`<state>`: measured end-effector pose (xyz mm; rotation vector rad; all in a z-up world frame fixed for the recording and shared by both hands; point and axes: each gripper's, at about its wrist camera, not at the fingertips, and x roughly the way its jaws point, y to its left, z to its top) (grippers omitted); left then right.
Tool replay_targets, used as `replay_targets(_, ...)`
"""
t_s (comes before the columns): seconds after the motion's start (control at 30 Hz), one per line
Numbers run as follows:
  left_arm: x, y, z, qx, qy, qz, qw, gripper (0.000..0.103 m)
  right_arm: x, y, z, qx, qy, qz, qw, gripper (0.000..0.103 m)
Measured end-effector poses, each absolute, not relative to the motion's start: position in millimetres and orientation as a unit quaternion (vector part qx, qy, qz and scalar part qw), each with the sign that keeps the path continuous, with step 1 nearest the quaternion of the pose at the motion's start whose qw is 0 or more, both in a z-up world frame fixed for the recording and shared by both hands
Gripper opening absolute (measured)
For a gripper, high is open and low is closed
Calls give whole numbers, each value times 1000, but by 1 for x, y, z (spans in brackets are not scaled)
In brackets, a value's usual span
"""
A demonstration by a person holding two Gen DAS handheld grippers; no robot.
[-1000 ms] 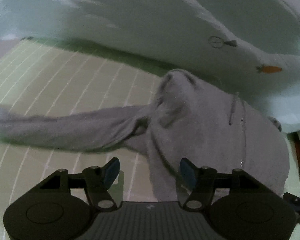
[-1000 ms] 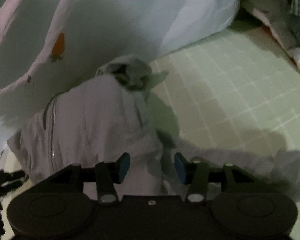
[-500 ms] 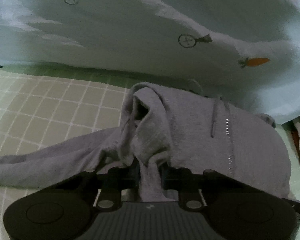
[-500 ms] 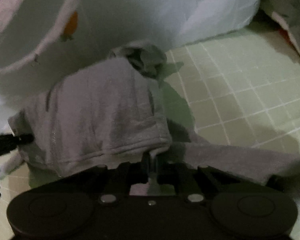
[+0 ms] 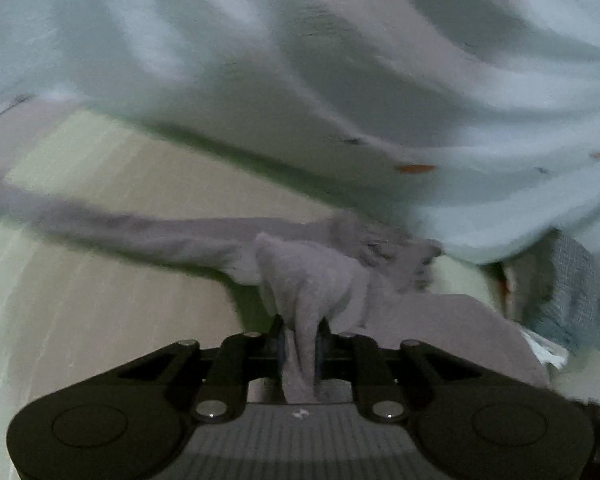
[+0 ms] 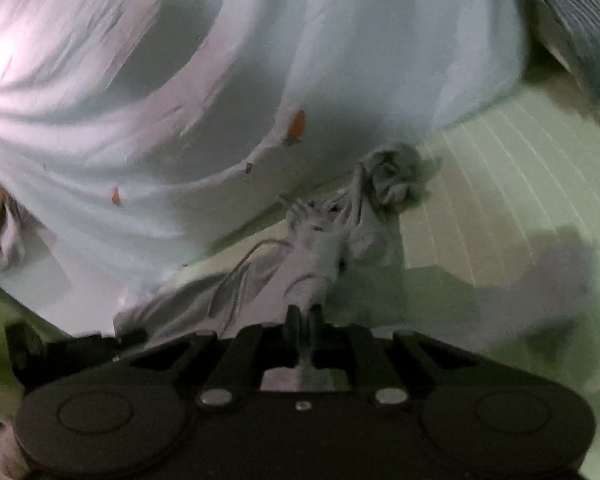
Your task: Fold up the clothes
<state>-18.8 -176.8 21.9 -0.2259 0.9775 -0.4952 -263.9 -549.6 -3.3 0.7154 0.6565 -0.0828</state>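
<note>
A grey zip hoodie point(image 5: 312, 276) lies on a green checked sheet, with one sleeve point(image 5: 140, 228) trailing off to the left. My left gripper point(image 5: 300, 336) pinches a fold of the hoodie's fabric; its jaws are opening slightly, with the cloth still pressed between the pads. In the right wrist view, my right gripper point(image 6: 302, 320) is shut on another fold of the hoodie point(image 6: 320, 248), which stretches upward from the sheet. The bunched hood point(image 6: 392, 176) sits beyond it, and a white drawstring point(image 6: 240, 276) dangles at the left.
A pale duvet with a carrot print point(image 5: 340, 60) is heaped along the far side, also filling the right wrist view point(image 6: 180, 80). The green checked sheet point(image 6: 500, 184) spreads to the right. A blue-grey checked cloth point(image 5: 568, 300) lies at the right edge.
Both grippers went from open over the hoodie to shut on folds of it. They then rose, pulling the fabric up off the sheet and stretching it out.
</note>
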Motion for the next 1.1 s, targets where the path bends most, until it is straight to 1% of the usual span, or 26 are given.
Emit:
replay_targets(0.03, -23, -175, 11, -96, 474, -222, 847, 30, -272, -549, -4, 351, 317, -37, 880, 6)
replay_targets(0.07, -27, -174, -1, -83, 485, -210, 845, 35, -269, -541, -16, 307, 355, -46, 882, 11)
replay_targets(0.1, -32, -173, -16, -73, 499, -187, 843, 42, -266, -531, -28, 258, 394, -56, 880, 20)
replay_targets(0.2, -48, -168, -59, -51, 539, -127, 831, 43, -268, -518, -64, 231, 440, -84, 864, 21)
replay_targets(0.27, -59, -162, -77, -56, 553, -118, 823, 48, -274, -518, -76, 261, 438, -91, 855, 31)
replay_targets(0.3, -64, -158, -82, -58, 553, -114, 823, 54, -278, -517, -79, 276, 434, -95, 852, 36)
replay_targets(0.33, -67, -156, -85, -58, 551, -113, 825, 59, -279, -516, -81, 277, 432, -99, 852, 37)
replay_targets(0.37, -70, -154, -87, -57, 548, -112, 827, 61, -279, -516, -82, 273, 430, -104, 854, 38)
replay_targets(0.43, -73, -151, -92, -55, 543, -115, 830, 67, -278, -513, -83, 269, 421, -107, 860, 45)
replay_targets(0.53, -68, -147, -99, -58, 538, -127, 831, 69, -274, -509, -84, 261, 406, -106, 869, 52)
replay_targets(0.7, -62, -156, -110, -55, 518, -168, 837, 69, -245, -496, -96, 243, 401, -98, 878, 54)
replay_targets(0.77, -55, -159, -116, -61, 518, -173, 836, 67, -231, -488, -101, 227, 403, -98, 881, 54)
replay_targets(0.8, -52, -161, -118, -63, 521, -175, 833, 63, -224, -484, -103, 218, 404, -101, 882, 52)
replay_targets(0.83, -50, -161, -118, -59, 528, -176, 829, 44, -219, -482, -106, 215, 409, -105, 881, 38)
replay_targets(0.87, -47, -161, -118, -55, 535, -176, 824, 27, -215, -482, -106, 220, 416, -110, 875, 25)
replay_targets(0.9, -45, -161, -119, -51, 542, -176, 820, 18, -212, -482, -107, 225, 424, -115, 870, 13)
replay_targets(0.93, -46, -155, -114, -60, 547, -183, 815, 11, -214, -483, -103, 237, 423, -115, 867, 12)
replay_targets(1.0, -49, -141, -105, -81, 554, -197, 805, 11, -223, -478, -90, 245, 417, -112, 868, 11)
replay_targets(1.1, -60, -124, -104, -77, 570, -182, 798, 12, -239, -462, -82, 225, 433, -112, 865, 11)
